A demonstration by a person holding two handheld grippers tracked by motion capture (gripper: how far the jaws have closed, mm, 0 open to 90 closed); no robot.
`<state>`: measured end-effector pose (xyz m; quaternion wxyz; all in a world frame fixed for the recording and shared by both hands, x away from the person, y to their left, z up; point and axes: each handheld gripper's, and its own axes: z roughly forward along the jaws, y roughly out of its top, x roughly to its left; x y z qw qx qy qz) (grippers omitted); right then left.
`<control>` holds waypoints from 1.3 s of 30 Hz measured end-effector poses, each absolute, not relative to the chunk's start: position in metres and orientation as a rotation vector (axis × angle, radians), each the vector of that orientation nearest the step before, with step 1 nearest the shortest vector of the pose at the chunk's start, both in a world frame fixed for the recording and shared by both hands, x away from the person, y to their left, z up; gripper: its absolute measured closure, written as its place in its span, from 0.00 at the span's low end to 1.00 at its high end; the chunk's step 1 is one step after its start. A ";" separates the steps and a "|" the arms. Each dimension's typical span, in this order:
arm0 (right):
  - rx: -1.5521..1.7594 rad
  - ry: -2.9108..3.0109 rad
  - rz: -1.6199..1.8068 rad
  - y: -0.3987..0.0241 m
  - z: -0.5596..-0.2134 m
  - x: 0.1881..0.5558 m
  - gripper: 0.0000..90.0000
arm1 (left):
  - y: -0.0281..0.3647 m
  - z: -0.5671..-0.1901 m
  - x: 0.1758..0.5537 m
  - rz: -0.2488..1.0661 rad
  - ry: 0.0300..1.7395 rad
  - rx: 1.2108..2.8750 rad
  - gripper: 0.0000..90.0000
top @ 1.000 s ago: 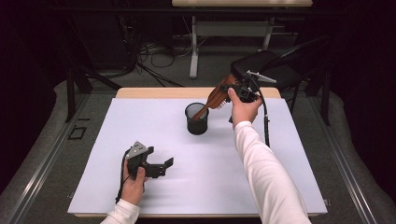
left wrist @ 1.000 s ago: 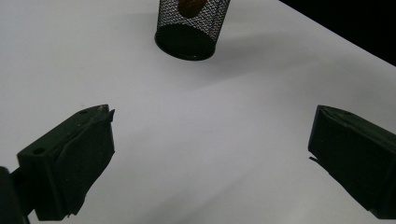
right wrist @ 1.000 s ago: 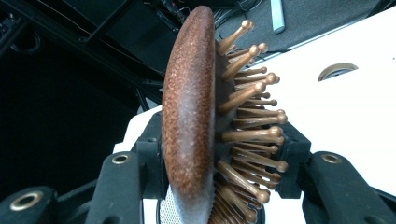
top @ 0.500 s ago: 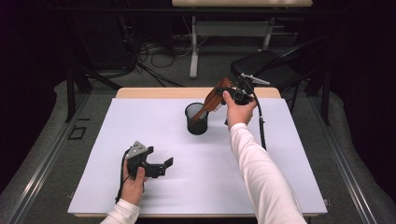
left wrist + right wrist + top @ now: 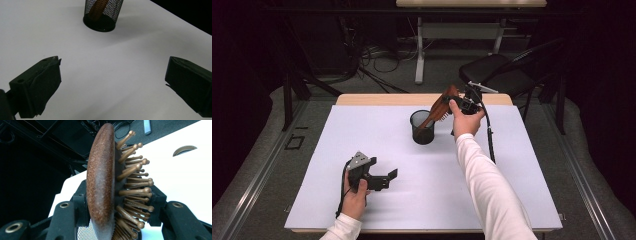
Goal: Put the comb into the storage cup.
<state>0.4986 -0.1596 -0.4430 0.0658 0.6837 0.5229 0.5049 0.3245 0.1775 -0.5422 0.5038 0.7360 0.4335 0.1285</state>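
Hairbrush going handle-first into the mesh cup

The right gripper (image 5: 460, 104) is clamping the wooden hairbrush (image 5: 441, 106) by its head, tilted, handle inside the mesh cup (image 5: 422, 127). The left gripper (image 5: 379, 178), nearer the person than the cup, is gaping empty. A sideways push risks tipping the unsteadied cup.

one hairbrush (image 5: 441, 106), one mesh cup (image 5: 422, 128), two claws.
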 end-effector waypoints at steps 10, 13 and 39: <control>2.059 1.581 1.521 -0.160 -0.443 0.498 0.54 | 0.177 -0.542 0.325 0.308 1.046 1.780 0.00; 2.049 1.586 1.516 -0.158 -0.443 0.497 0.54 | 0.177 -0.542 0.325 0.308 1.048 1.778 0.00; 1.939 1.635 1.486 -0.150 -0.443 0.494 0.53 | 0.177 -0.543 0.325 0.306 1.050 1.777 0.00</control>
